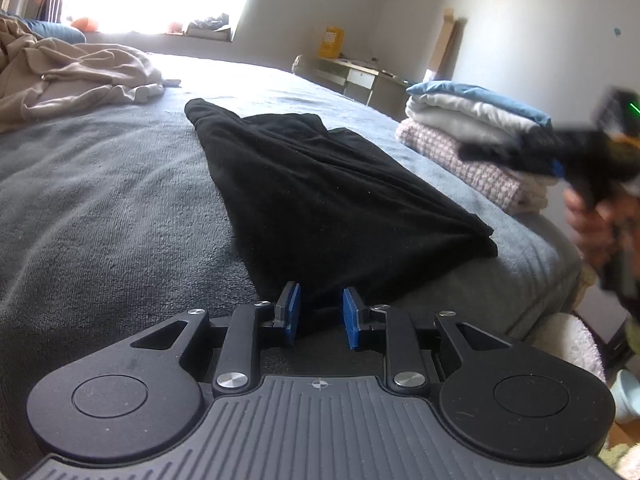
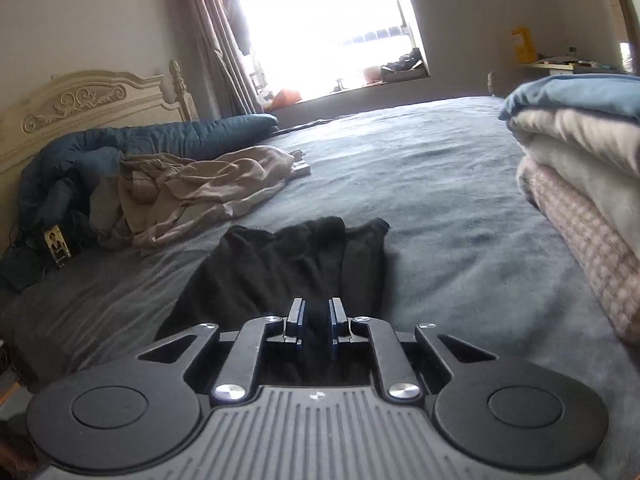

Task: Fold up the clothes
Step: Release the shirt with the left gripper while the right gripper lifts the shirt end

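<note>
Black garment lay folded on the grey bed, left gripper narrowly parted at its near edge, gripping nothing, right gripper narrowly parted above it, empty.

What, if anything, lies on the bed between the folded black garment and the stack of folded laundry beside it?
Nothing visible. Only bare grey bedcover separates the black garment from the folded stack. The crumpled beige clothing lies on the garment's other side.

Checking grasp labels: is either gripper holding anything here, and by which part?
Nothing is held. The left gripper and right gripper have open jaws, clear of the black garment lying on the bed.
</note>
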Motion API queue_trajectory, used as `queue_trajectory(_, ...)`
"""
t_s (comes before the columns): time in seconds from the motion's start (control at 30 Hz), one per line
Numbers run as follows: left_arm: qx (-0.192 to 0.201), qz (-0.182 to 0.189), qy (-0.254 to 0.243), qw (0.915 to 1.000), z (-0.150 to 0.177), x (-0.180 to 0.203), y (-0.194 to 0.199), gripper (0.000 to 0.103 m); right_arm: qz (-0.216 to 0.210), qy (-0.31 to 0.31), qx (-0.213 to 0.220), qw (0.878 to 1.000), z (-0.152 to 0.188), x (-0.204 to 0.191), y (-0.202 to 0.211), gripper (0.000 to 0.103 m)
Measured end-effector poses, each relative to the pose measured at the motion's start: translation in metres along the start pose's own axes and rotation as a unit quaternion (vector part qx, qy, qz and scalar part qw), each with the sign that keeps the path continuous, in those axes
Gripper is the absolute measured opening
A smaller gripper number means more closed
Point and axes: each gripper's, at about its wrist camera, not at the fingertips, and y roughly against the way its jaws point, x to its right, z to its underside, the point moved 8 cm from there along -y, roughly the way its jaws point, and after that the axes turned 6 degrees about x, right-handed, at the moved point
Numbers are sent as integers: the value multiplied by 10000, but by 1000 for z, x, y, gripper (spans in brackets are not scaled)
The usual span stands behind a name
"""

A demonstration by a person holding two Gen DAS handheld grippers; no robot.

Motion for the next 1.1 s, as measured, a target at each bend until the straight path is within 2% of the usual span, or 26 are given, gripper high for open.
queue_trajectory(0.13, 3, 44, 58, 10000, 1, -2, 1, 24, -215, 49, -371, 9991, -21, 4, -63, 27)
queue_trajectory(0.3, 11, 140, 125, 9998, 2, -5, 2, 24, -172, 77, -738, 9971, -27, 6, -122, 36)
queue_trajectory(0.4, 24, 191, 156, 9997, 2, -6, 1, 24, -125, -603, -1048, 9926, -26, 29, -150, 37)
queue_trajectory(0.47, 35, 221, 177, 9996, 3, -7, 1, 24, -240, -1021, -1207, 9871, -23, 42, -161, 38)
queue_trajectory(0.57, 47, 251, 189, 9995, 3, -7, 1, 24, -304, -1263, -1327, 9826, -20, 52, -172, 38)
queue_trajectory(0.6, 51, 254, 194, 9995, 3, -7, 1, 24, -327, -1284, -1337, 9821, -19, 53, -174, 33)
queue_trajectory(0.67, 54, 257, 202, 9995, 3, -8, 2, 24, -357, -1220, -1301, 9833, -20, 53, -173, 11)
queue_trajectory(0.73, 54, 261, 206, 9994, 3, -8, 1, 24, -300, -1116, -1074, 9875, -28, 50, -165, 6)
queue_trajectory(0.9, 38, 275, 195, 9994, 4, -8, 1, 24, 26, -515, -466, 9976, -52, 42, -140, 6)
queue_trajectory(1.1, 31, 259, 164, 9995, 3, -8, 1, 24, 642, -297, -586, 9958, -46, 62, -154, 5)
